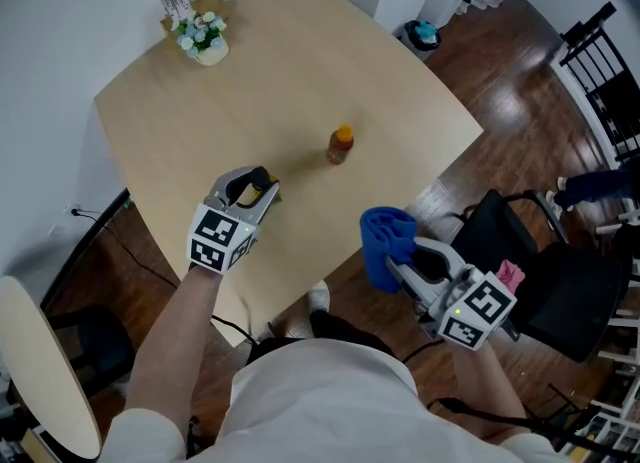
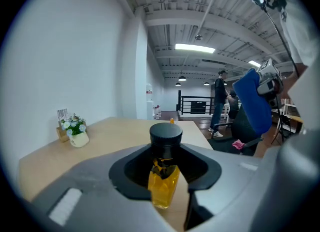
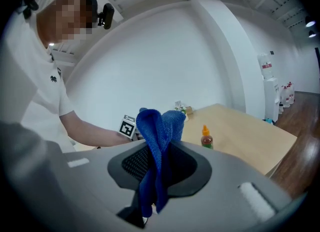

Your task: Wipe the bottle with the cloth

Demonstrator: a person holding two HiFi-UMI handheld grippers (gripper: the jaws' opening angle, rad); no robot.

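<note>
Clamping the bottle (image 2: 164, 183) in your left gripper (image 1: 255, 191) by the near edge of the table (image 1: 300, 71) steadies it; your right gripper (image 1: 396, 269) pinches the cloth (image 3: 157, 126).

Fuzzy cloth (image 3: 159, 126), matt wooden table (image 1: 280, 81)

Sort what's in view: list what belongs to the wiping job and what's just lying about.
Part of the job:
- yellow bottle with a black cap, clamped in the left gripper
- blue cloth, clamped in the right gripper

Lying about:
- orange-capped bottle, upright on the table
- flower pot at the table's far corner
- black chair beside the table
</note>
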